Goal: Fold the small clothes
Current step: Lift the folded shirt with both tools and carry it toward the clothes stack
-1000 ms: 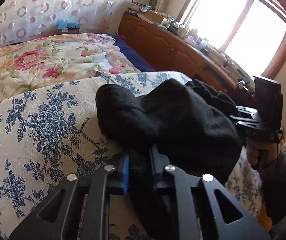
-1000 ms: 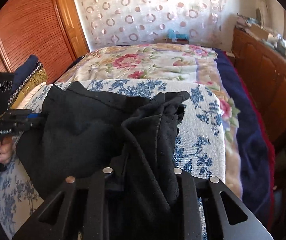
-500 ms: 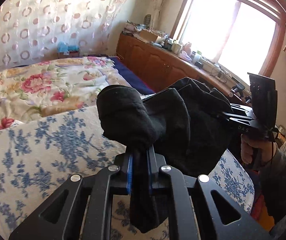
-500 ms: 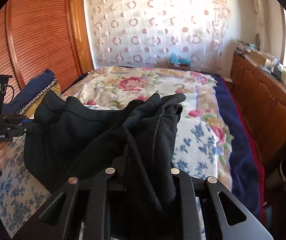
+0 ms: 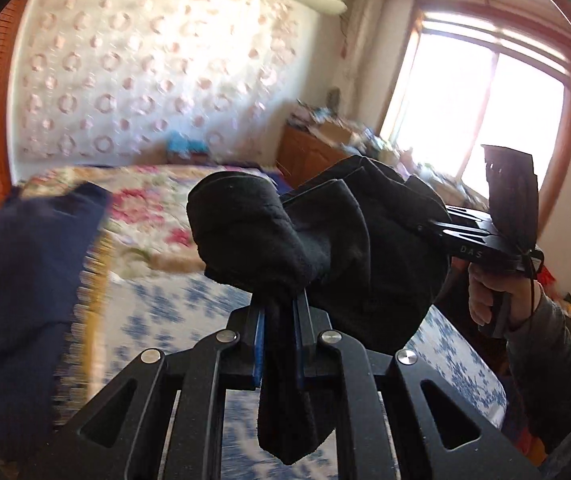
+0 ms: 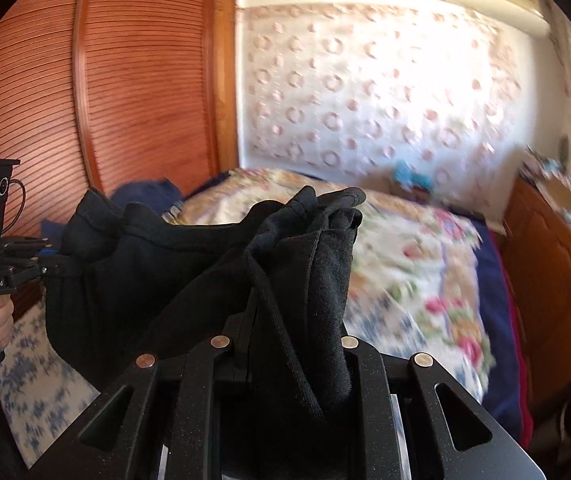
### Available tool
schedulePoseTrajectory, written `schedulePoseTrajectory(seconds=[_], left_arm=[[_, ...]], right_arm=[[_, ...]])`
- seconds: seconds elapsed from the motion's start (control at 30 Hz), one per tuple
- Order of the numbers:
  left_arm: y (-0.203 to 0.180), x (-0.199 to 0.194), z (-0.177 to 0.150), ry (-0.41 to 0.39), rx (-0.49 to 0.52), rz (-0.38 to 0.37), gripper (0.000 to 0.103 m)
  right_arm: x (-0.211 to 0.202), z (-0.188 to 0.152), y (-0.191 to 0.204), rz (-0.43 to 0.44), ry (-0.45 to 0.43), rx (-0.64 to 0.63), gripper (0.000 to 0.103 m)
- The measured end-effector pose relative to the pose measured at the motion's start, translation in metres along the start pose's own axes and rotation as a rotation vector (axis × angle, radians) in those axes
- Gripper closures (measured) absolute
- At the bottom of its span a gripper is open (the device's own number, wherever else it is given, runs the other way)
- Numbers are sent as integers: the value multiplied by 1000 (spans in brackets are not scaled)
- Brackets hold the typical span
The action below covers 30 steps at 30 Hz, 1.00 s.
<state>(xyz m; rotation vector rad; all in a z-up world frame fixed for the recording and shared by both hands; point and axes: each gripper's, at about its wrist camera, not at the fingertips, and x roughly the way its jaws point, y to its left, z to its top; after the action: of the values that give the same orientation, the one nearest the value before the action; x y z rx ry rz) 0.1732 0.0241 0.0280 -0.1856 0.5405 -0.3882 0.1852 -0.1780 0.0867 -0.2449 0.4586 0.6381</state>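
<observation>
left gripper (image 5: 279, 312) and right gripper (image 6: 297, 332) both clamped on black garment (image 5: 325, 248), held aloft

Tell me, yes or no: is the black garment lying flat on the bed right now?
No. The black garment hangs in the air above the bed, pinched between the right tool and the left tool.

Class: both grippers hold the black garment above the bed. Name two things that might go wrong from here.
1. The garment hangs bunched between the left gripper and right gripper, so it may land creased on the bed.
2. Each grip pinches only an edge; a tug might slip it free.
</observation>
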Motion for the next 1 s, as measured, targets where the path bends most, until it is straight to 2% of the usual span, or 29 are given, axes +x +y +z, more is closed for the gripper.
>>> schedulePoseTrajectory(seconds=[0.23,0.43,0.63,0.83,0.9,0.93,1.0], left_arm=[[55,-73,7,-155,-80,160,91],[101,-107,-7,-220,-176,280,91],[146,-109,-43,-184,-294,373,91],[167,-106,-75,-123,-359,400,91],[169,-103,-78,-109,-367,400,91],[169,-101,-79,-104,-366,405,90],[167,-99,-77,-101,-358,415,90]], right_arm=[[65,76,44,118,-64,-159,83],[145,130,90,230,-70,-286,83],[252,162,126,313,-3,-383,83],[345,170,147,319,65,-345,80],[360,172,139,271,75,-324,69],[366,174,136,243,76,-308,58],[369,179,128,200,55,-264,50]])
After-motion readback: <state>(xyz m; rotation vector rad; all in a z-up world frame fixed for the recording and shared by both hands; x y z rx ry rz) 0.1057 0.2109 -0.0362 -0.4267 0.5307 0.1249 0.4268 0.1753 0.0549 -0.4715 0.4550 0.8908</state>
